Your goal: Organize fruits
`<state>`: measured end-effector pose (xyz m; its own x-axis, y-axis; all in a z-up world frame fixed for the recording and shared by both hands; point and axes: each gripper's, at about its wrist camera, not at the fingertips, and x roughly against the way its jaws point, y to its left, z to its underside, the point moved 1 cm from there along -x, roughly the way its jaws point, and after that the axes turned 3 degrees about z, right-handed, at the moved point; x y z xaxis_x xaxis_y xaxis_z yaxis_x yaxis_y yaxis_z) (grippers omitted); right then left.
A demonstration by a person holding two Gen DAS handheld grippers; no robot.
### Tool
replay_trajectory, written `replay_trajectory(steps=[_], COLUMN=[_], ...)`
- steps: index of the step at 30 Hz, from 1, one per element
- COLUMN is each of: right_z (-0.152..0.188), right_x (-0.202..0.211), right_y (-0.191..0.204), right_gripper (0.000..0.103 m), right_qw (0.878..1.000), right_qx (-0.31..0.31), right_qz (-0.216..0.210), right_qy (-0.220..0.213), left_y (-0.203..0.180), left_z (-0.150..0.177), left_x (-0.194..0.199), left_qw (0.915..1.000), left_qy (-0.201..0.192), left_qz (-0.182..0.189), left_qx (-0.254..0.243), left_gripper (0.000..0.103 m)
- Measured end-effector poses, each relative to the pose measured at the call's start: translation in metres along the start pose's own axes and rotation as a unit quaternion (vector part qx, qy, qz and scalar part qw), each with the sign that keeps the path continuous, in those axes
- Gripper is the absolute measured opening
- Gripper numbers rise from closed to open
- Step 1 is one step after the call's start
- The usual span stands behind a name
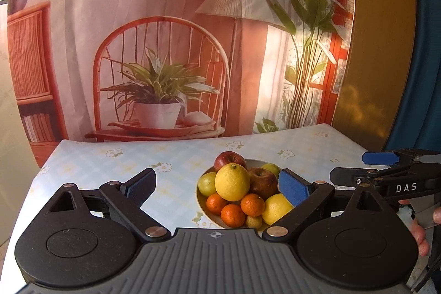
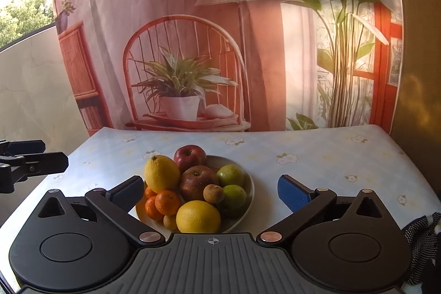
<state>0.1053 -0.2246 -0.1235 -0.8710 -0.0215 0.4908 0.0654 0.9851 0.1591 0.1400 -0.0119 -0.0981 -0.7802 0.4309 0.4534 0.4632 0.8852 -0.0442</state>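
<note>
While hanging over the near edge of the bench (image 2: pixel 303 156), holding the left gripper (image 1: pixel 217 178) and the right gripper (image 2: pixel 210 181) side by side, both tilting down toward the fruit. Keeping the jaws of each spread wide, blue pads well apart, gripping nothing. Seeing the pale bowl (image 2: pixel 249 183) resting on the flowered cloth, near the front of the bench, framed between the open jaws in both wrist views without touching them.

Carrying a full heap in that bowl: a large lemon (image 2: pixel 161 175) standing tall at the camera-left side, leaning against a red apple (image 2: pixel 190 153) at the back and a darker russet apple (image 2: pixel 197 182) in the middle. Crowding two green fruits (image 2: pixel 231 175) against the camera-right wall, with a small brown fruit (image 2: pixel 213 194) sitting just in front of the russet apple. Piling mandarins (image 2: pixel 167 201) low at the front left, beside a second yellow citrus (image 2: pixel 198 216) lying nearest the camera.

Showing, in the left wrist view, part of a hand (image 1: pixel 419 233) wrapping the right gripper's handle at the frame edge — and behind the bench, hanging a printed backdrop (image 2: pixel 179 59) picturing a cane chair, a potted plant and a lamp.
</note>
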Motion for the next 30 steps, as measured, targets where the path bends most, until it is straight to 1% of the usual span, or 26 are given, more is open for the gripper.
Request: replay_trajectory(steps=[3, 7, 12, 15, 19, 24, 30], right_z=[-0.004, -0.007, -0.011, -0.012, -0.012, -0.009, -0.008], right_x=[0.019, 0.046, 0.074, 0.085, 0.092, 0.094, 0.094], right_y=[0.006, 0.020, 0.032, 0.038, 0.044, 0.048, 0.049], right_gripper=[0.102, 0.102, 0.102, 0.102, 0.102, 0.102, 0.102], right_qw=[1.000, 1.000, 1.000, 1.000, 1.000, 1.000, 1.000], right_qx=[-0.008, -0.002, 0.001, 0.005, 0.010, 0.009, 0.005], right_qz=[0.004, 0.006, -0.001, 0.002, 0.016, 0.014, 0.014], right_qy=[0.000, -0.008, -0.017, -0.022, -0.015, -0.011, -0.008], left_y=[-0.004, -0.012, -0.017, -0.016, -0.014, -0.015, -0.016], left_z=[-0.004, -0.011, -0.014, -0.016, -0.016, -0.014, -0.012], left_x=[0.021, 0.048, 0.075, 0.088, 0.100, 0.108, 0.105], left_qw=[0.9997, 0.9993, 0.9990, 0.9990, 0.9991, 0.9986, 0.9989], left_qy=[-0.016, -0.020, -0.031, -0.036, -0.038, -0.044, -0.037], left_qz=[-0.005, -0.006, -0.014, -0.017, -0.019, -0.029, -0.029], left_qx=[-0.019, -0.030, -0.029, -0.017, -0.004, -0.007, -0.004], left_gripper=[0.097, 0.097, 0.097, 0.097, 0.097, 0.097, 0.097])
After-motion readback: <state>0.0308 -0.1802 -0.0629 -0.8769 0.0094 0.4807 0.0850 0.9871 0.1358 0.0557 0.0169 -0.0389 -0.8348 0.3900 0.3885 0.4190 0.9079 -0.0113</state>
